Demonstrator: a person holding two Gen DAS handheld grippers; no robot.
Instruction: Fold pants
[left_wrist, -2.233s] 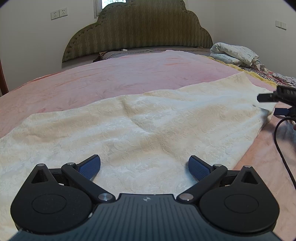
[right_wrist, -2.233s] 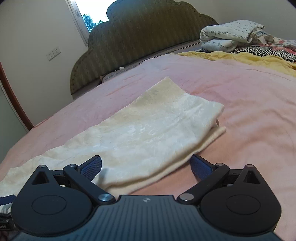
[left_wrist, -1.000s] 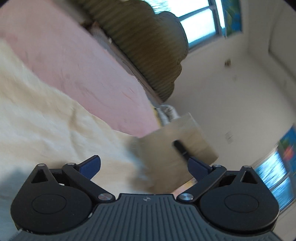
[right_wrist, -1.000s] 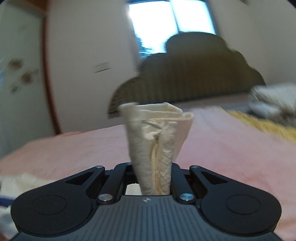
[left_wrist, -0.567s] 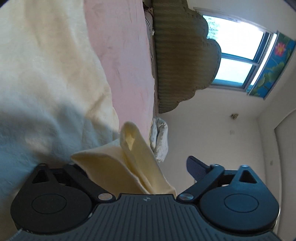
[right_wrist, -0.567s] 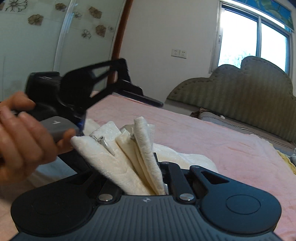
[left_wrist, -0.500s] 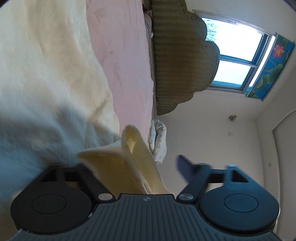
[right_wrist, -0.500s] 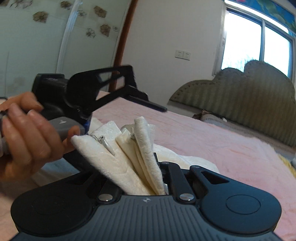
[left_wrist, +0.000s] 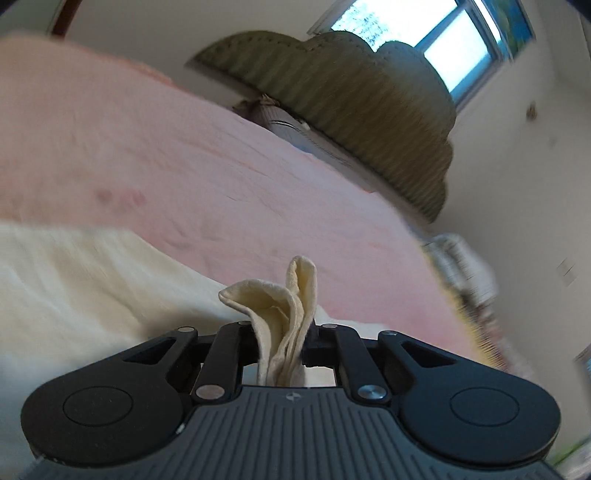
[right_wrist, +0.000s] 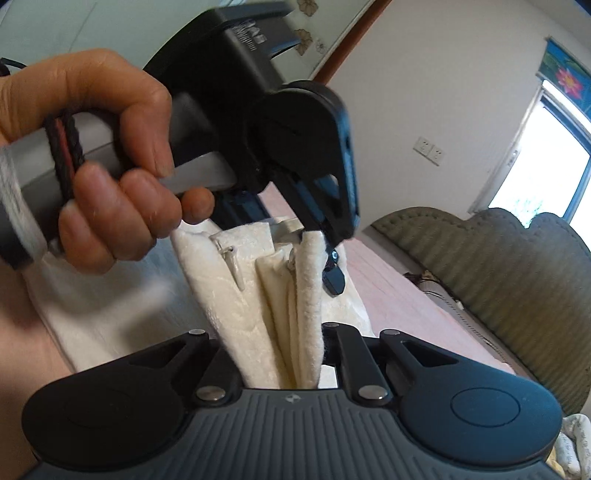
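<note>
Left wrist view: left gripper (left_wrist: 284, 347) clamping a bunched fold of the cream pants (left_wrist: 280, 306), jaws pinched tight on it, cloth sticking up at 12 o'clock from the jaws. Rest of the pants trailing off at 9 o'clock, lying blurred on the pink bedspread (left_wrist: 184, 158). Frame tilting; green scalloped headboard (left_wrist: 354, 96) sitting at 1 o'clock, window (left_wrist: 436, 40) behind it at 1–2 o'clock. Folded bedding (left_wrist: 461, 266) smearing at 3 o'clock, too blurred for detail.

Right wrist view: right gripper (right_wrist: 284, 354) clamping several stacked layers of the pants (right_wrist: 258, 295), jaws closed on the bundle, layers rising toward 12 o'clock. Zipper pull hanging on the left layer. Left gripper (right_wrist: 332, 258) coming in from 10–11 o'clock, its body above the bundle, one blue-padded fingertip (right_wrist: 334, 282) touching the cloth's right edge; the grip itself hiding behind the cloth here. Person's hand (right_wrist: 99, 158) wrapping the grey handle at 9–10 o'clock, black cord looping across the knuckles. More of the pants spreading on the bedspread (right_wrist: 406, 310) at 8 o'clock. Headboard (right_wrist: 498, 266) at 3 o'clock, window (right_wrist: 546, 170) at 2 o'clock, wall socket (right_wrist: 428, 149) beside it.
</note>
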